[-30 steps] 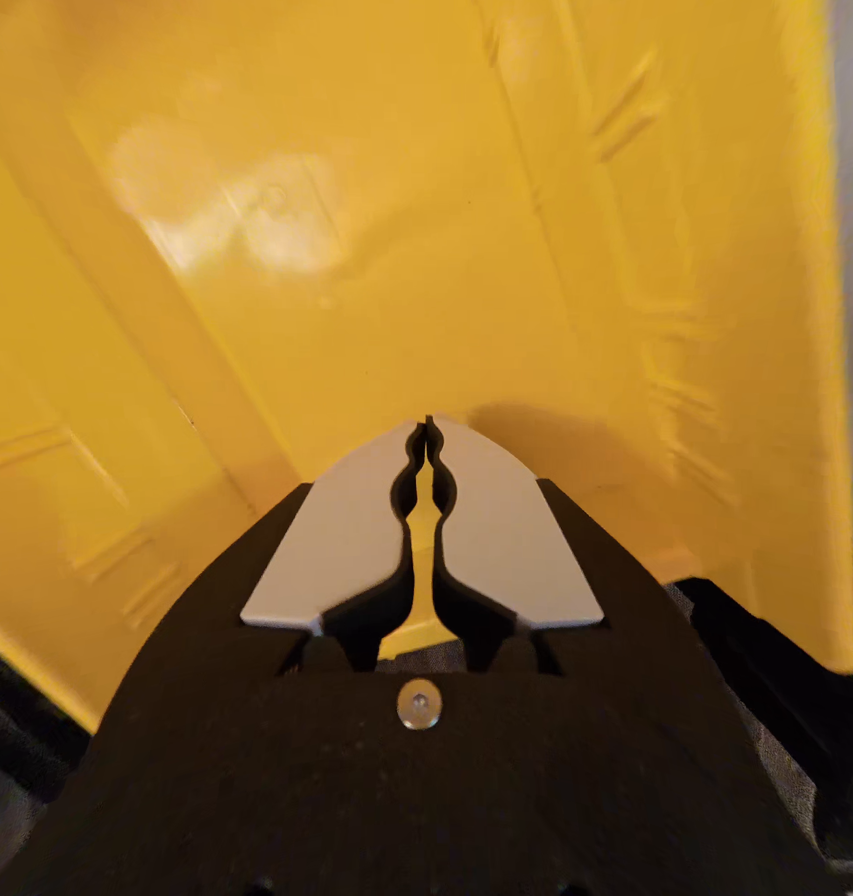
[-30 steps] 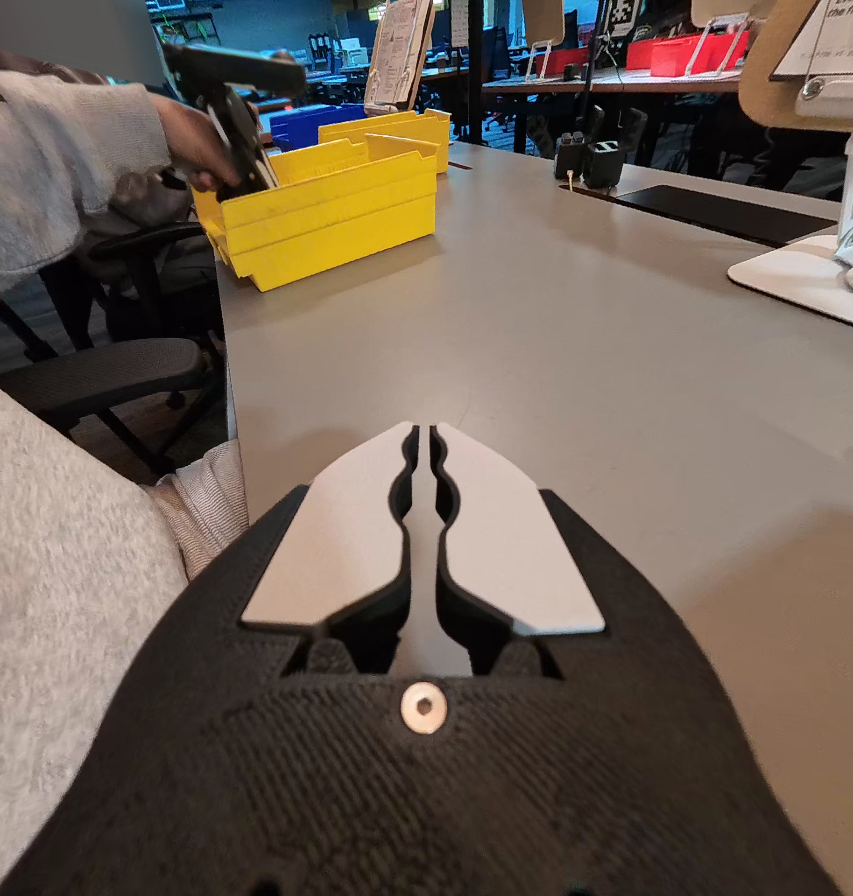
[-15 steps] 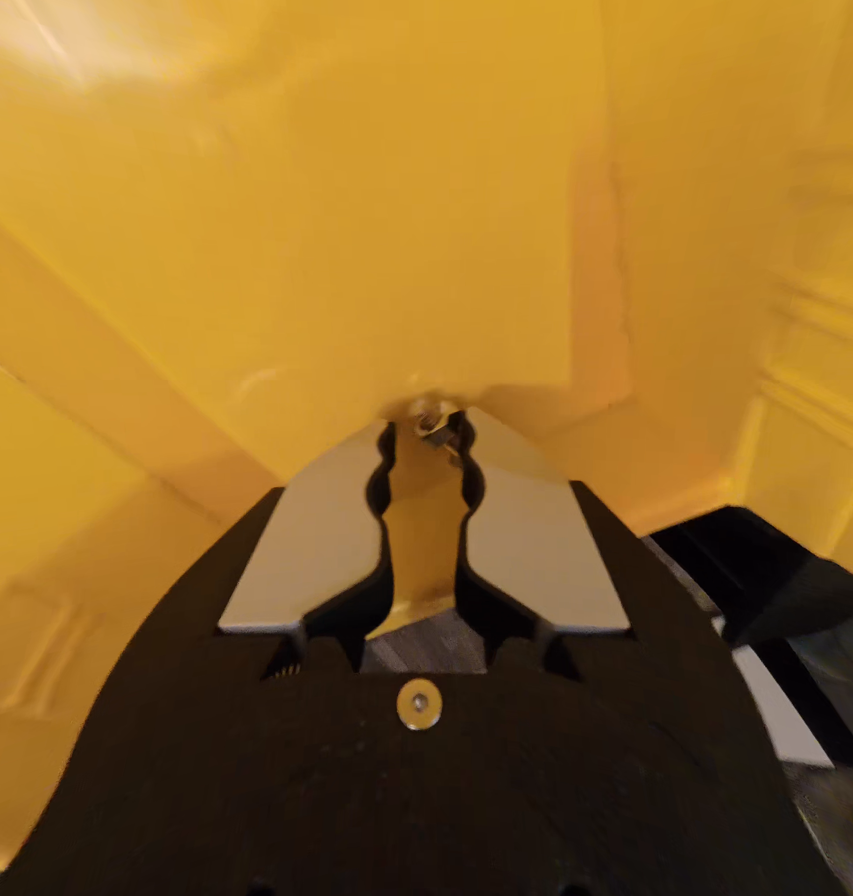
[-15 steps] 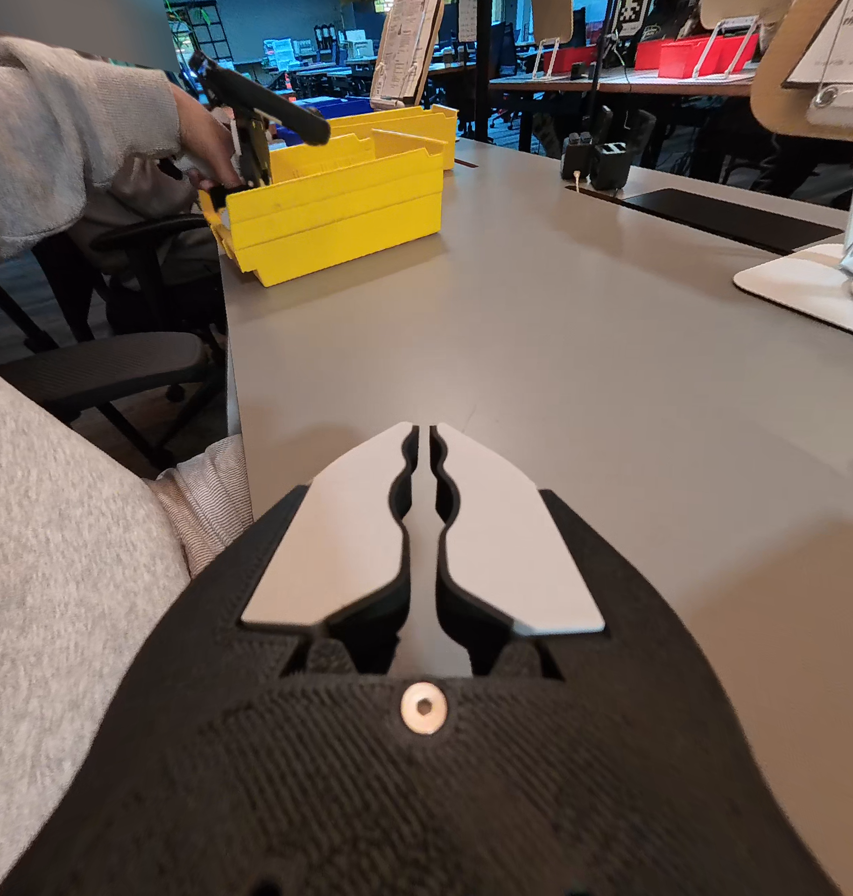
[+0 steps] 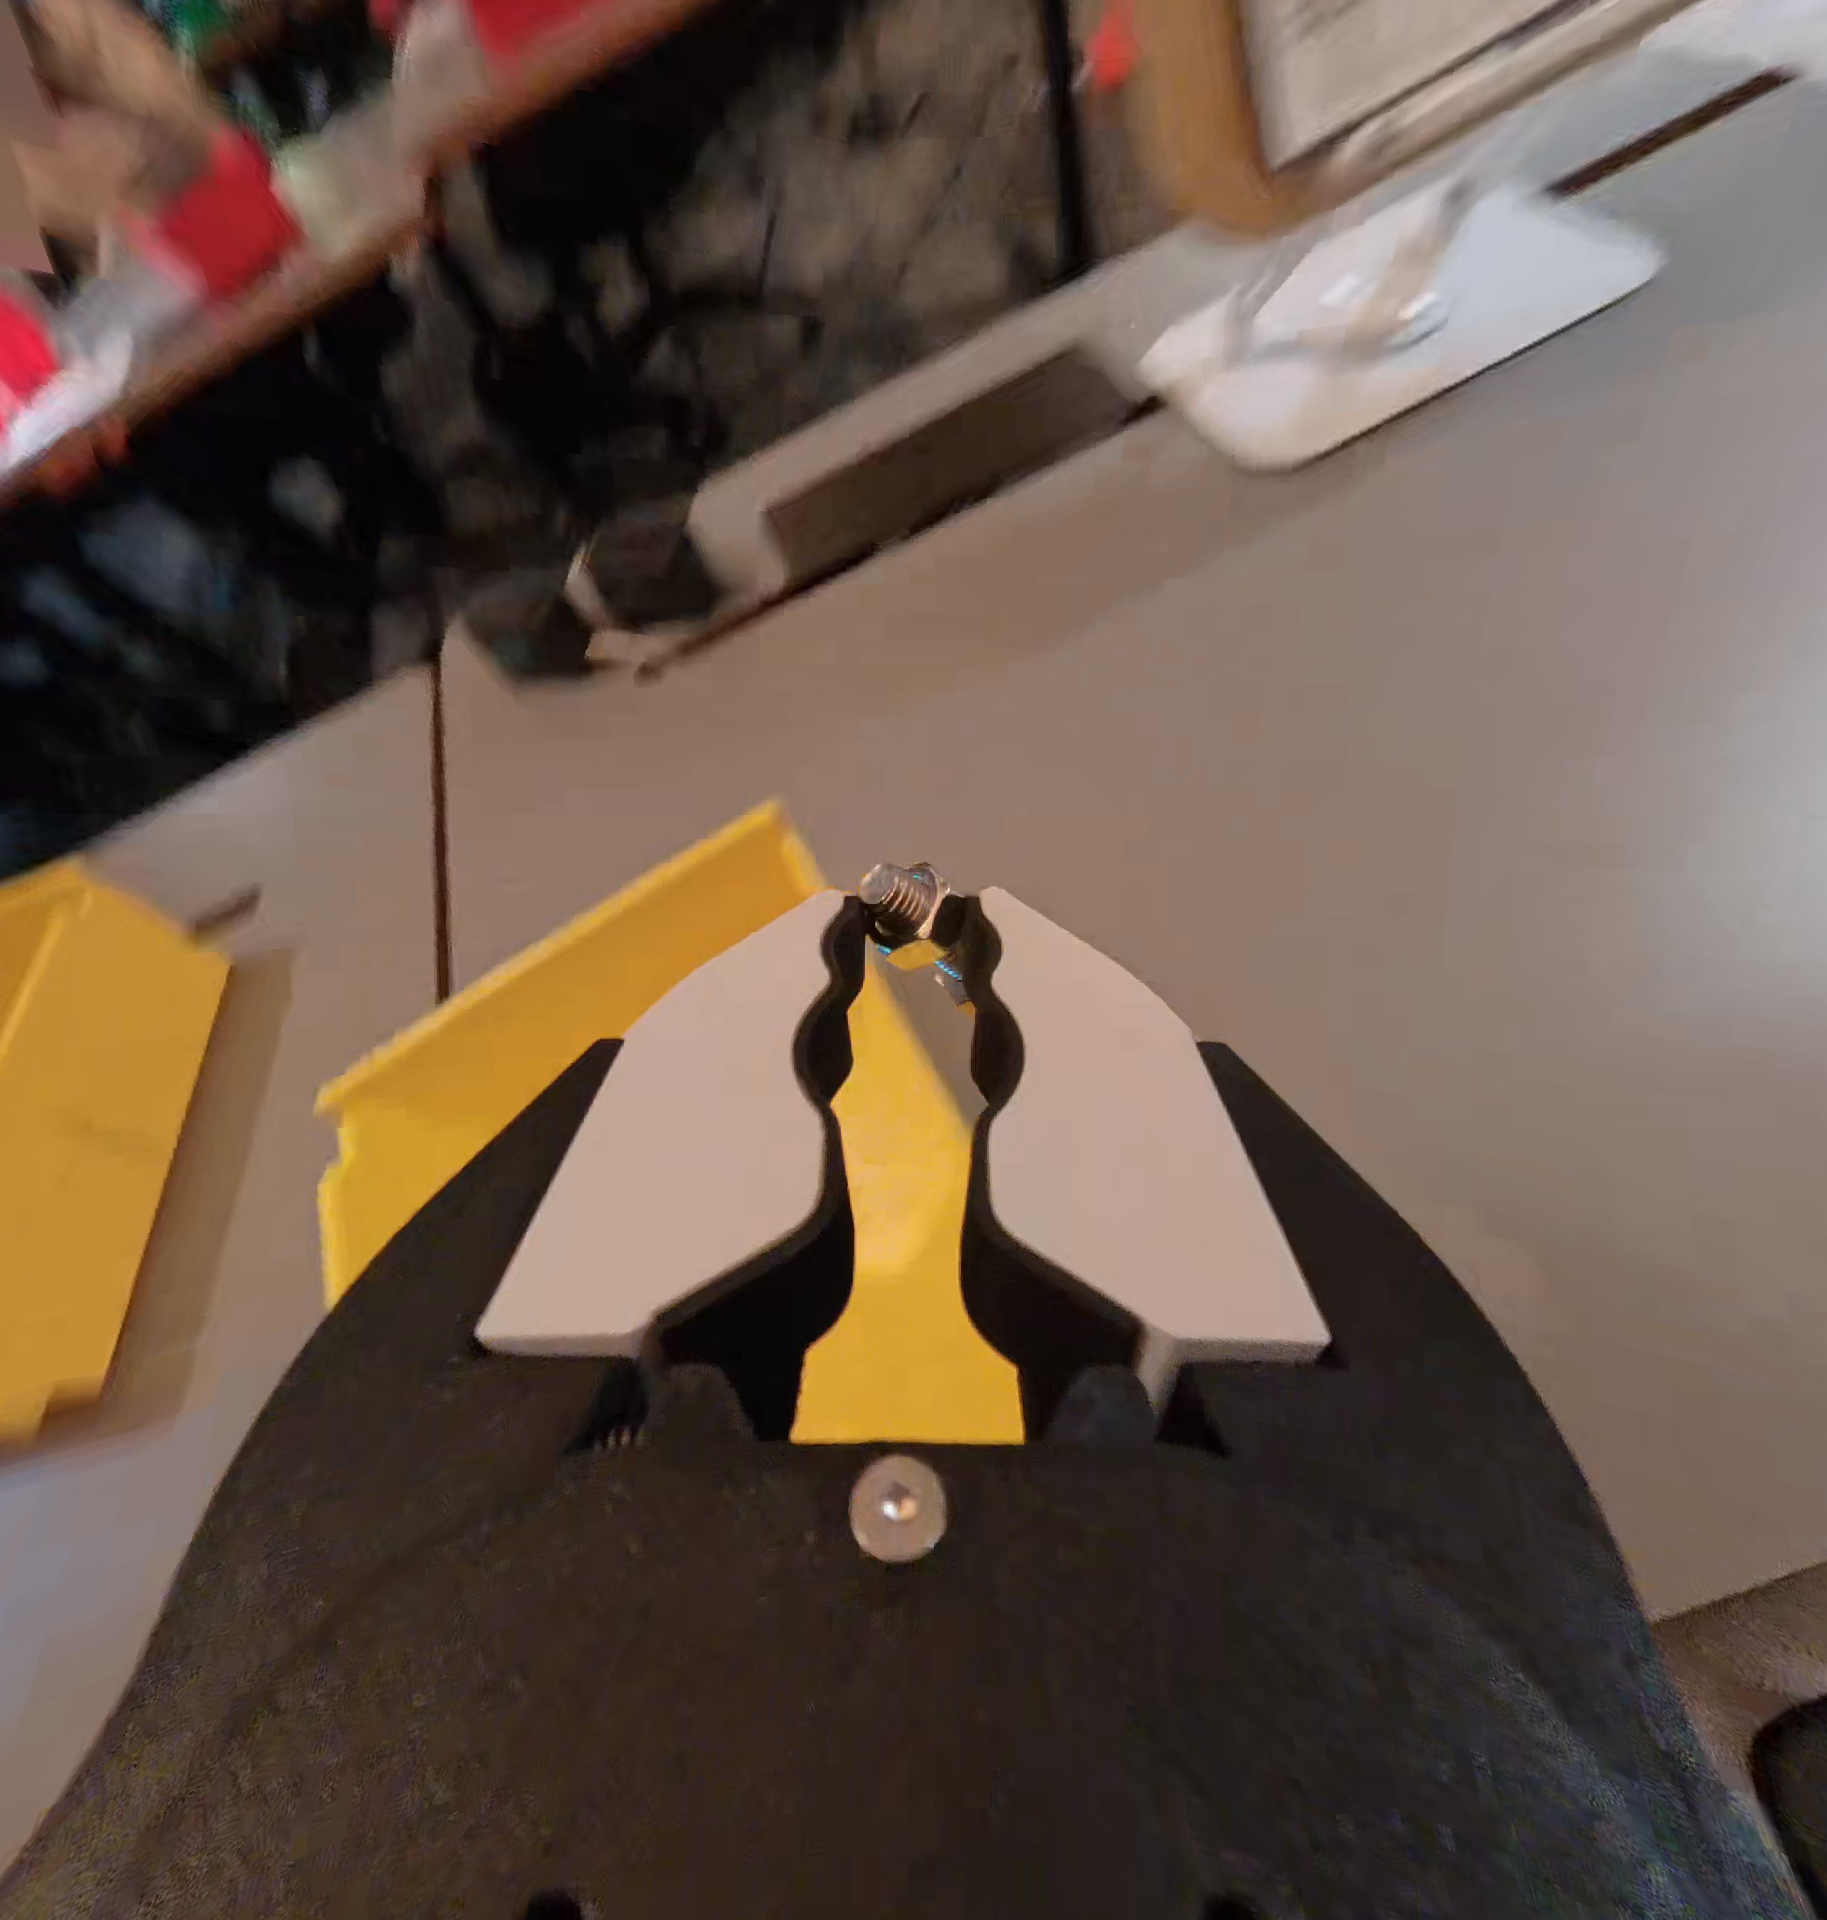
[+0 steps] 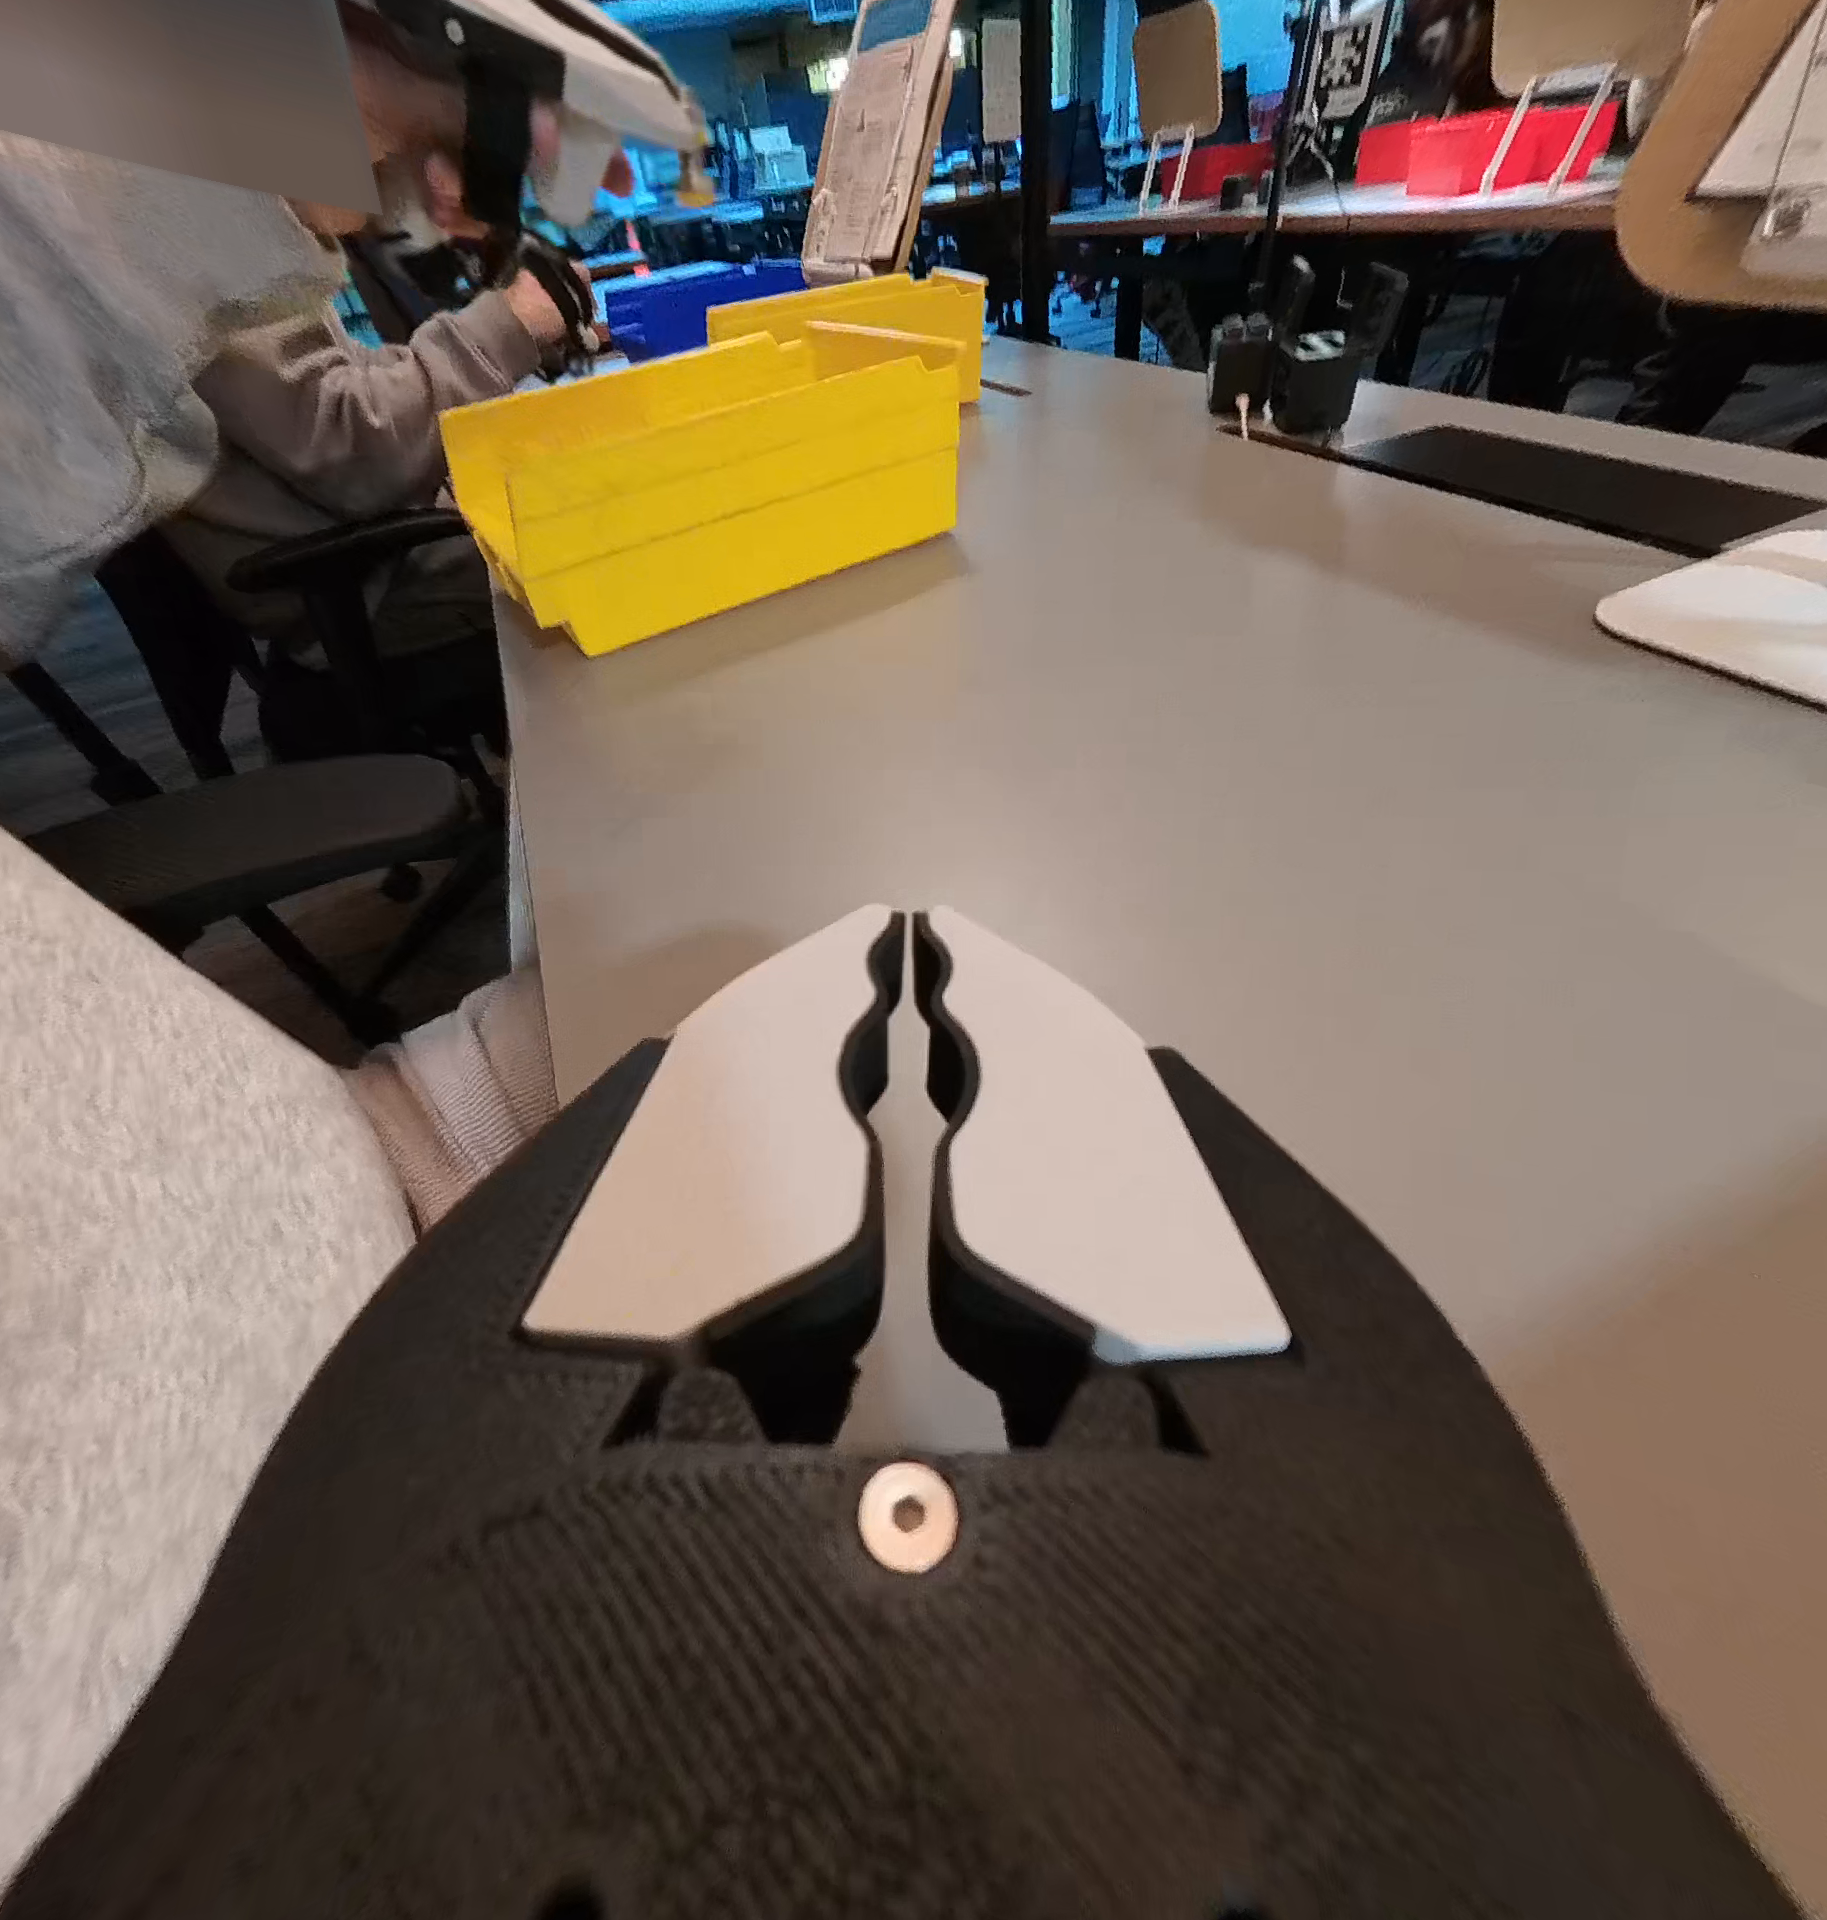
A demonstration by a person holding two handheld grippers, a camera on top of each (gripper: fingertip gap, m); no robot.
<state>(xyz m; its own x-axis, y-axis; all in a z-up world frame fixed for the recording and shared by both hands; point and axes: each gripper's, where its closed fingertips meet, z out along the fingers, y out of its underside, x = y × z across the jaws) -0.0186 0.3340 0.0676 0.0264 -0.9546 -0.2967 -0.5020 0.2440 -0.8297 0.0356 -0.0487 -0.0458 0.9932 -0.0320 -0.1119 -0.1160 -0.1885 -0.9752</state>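
Note:
My left gripper (image 5: 909, 920) is shut on a small silver bolt with a nut (image 5: 904, 902), held at the fingertips in the air above a yellow bin (image 5: 535, 1049). The same gripper shows far off in the right wrist view (image 6: 576, 83), raised high above the yellow bin (image 6: 722, 520) at the table's left edge. My right gripper (image 6: 909, 920) is shut and empty, low over the grey table (image 6: 1252, 779) near its front edge.
A second yellow bin (image 5: 57, 1122) lies left of the first, with a blue bin (image 6: 680, 307) behind. A white stand base (image 6: 1750, 623) and a black mat (image 6: 1574, 499) lie at the right. A black chair (image 6: 265, 831) and a grey sleeve (image 6: 109, 1299) are at the left. Some 40 centimeters of space lies between my two pairs of fingers.
The left gripper opened inside the yellow bin, closed on the bolt, and lifted it up out of the bin. The right gripper stayed shut and barely moved.

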